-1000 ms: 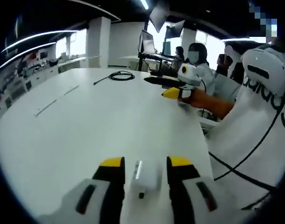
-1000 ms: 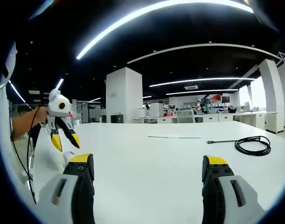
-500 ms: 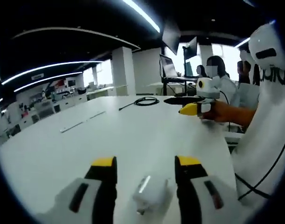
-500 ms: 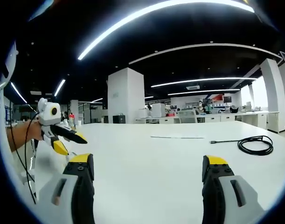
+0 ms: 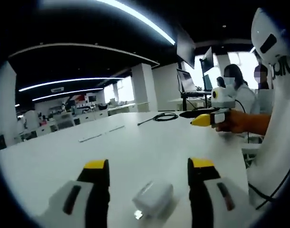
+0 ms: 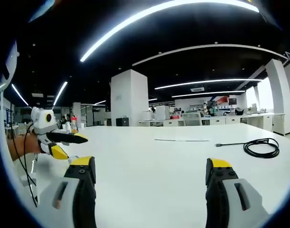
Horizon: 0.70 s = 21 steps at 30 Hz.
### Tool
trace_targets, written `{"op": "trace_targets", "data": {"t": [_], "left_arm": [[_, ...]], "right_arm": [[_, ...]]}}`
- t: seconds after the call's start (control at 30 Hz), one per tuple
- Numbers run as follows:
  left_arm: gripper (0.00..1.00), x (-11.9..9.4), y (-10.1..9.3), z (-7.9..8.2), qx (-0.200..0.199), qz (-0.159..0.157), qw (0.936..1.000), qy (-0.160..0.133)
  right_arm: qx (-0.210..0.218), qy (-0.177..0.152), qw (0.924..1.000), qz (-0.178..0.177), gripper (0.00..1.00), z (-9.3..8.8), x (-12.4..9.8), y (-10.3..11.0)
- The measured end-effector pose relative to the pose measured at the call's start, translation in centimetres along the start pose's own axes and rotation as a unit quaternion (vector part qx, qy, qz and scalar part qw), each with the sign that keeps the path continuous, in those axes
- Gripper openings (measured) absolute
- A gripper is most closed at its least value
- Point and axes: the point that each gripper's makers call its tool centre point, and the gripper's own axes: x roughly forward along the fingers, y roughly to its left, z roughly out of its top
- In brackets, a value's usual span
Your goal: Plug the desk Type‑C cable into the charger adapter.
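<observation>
A small white charger adapter (image 5: 152,197) lies on the white table (image 5: 135,142), between the wide-apart jaws of my left gripper (image 5: 149,164), which is open and not touching it. The black Type-C cable (image 5: 164,116) is coiled far across the table, its plug end trailing left. In the right gripper view the same cable (image 6: 261,147) lies at the right, ahead of my right gripper (image 6: 150,163), whose jaws are open with nothing between them. The right gripper (image 5: 197,117) shows level at the right of the left gripper view; the left gripper (image 6: 71,145) shows at the left of the right gripper view.
A thin pale strip (image 5: 90,138) lies on the table's far side. A person in a white shirt (image 5: 277,142) holds the grippers at the table's right edge. Behind, people sit by monitors on a stand (image 5: 192,80). Office desks and pillars fill the background.
The left gripper view has dropped lower and tilted up, with the adapter still between its jaws. In the right gripper view the left gripper has swung from pointing down to nearly level.
</observation>
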Motion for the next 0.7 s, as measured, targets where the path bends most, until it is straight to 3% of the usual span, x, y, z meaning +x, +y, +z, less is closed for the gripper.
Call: {"op": "trace_targets", "data": {"t": [0.2, 0.43, 0.63, 0.7], "left_arm": [[0.75, -1.1, 1.4, -0.2, -0.034, 0.046, 0.9982, -0.014], [0.82, -1.8, 2.1, 0.2, -0.038, 0.08, 0.9953, -0.039], [0.9, -2.0, 2.7, -0.5, -0.054, 0.105, 0.9928, -0.021], [0.95, -2.1, 3.0, -0.1, -0.05, 0.118, 0.9912, -0.032]], "right_arm": [[-0.001, 0.001, 1.0, 0.0, 0.98, -0.1, 0.0, 0.0], [-0.005, 0.003, 1.0, -0.003, 0.98, -0.1, -0.1, -0.2], [-0.006, 0.003, 1.0, -0.005, 0.98, -0.1, -0.2, -0.4], [-0.007, 0.005, 1.0, -0.005, 0.98, -0.2, -0.1, -0.4]]}}
